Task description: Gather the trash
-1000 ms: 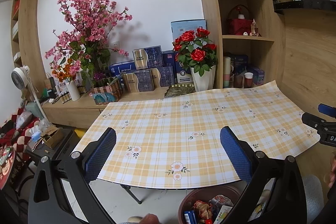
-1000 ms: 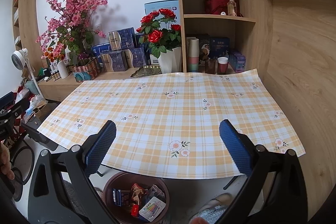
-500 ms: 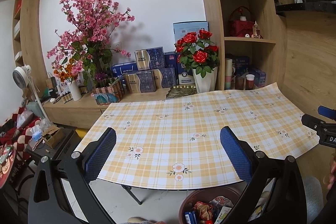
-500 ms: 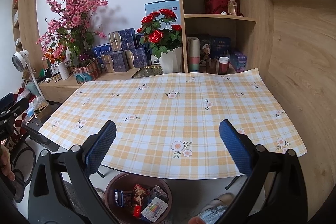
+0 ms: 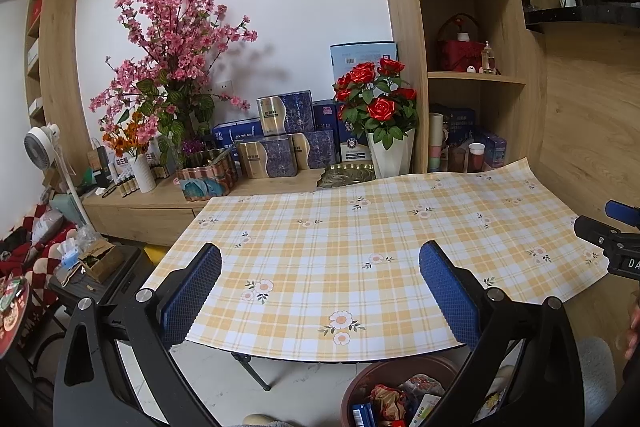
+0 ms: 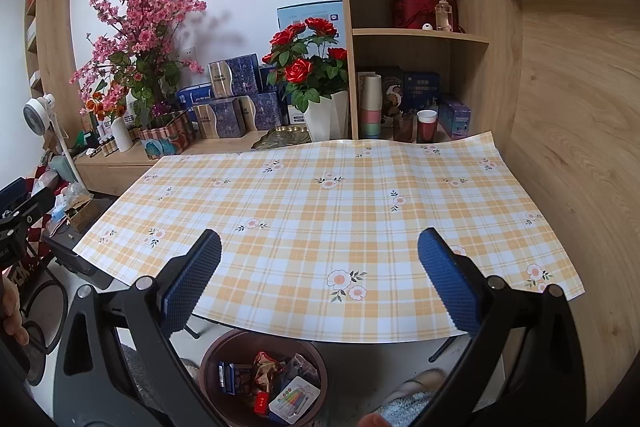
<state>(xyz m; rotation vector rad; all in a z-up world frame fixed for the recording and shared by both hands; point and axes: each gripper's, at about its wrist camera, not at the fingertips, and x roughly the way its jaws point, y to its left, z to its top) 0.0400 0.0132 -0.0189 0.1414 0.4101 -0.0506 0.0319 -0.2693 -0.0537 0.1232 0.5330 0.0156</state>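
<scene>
A brown round trash bin [image 6: 216, 359] stands on the floor under the table's near edge, holding several wrappers and small packets [image 6: 276, 383]. The left wrist view shows the same bin [image 5: 384, 375] at the bottom right. My left gripper [image 5: 320, 291] hangs open over the near edge of the table with nothing between its blue pads. Above the same edge and over the bin, my right gripper [image 6: 320, 287] is open and empty as well. The yellow plaid tablecloth [image 6: 340, 211] carries no loose items.
Behind the table a low wooden cabinet [image 5: 160, 203] bears pink blossoms [image 5: 176, 59], a white vase of red roses [image 6: 324, 115], blue gift boxes and a fan [image 5: 40, 147]. Shelves [image 6: 416, 35] hold cups and boxes. A person's slippered foot [image 6: 412, 399] is beside the bin.
Both views have shifted slightly downward, so the table sits a little higher in frame and the bin shows more. Both grippers stay open and empty.
</scene>
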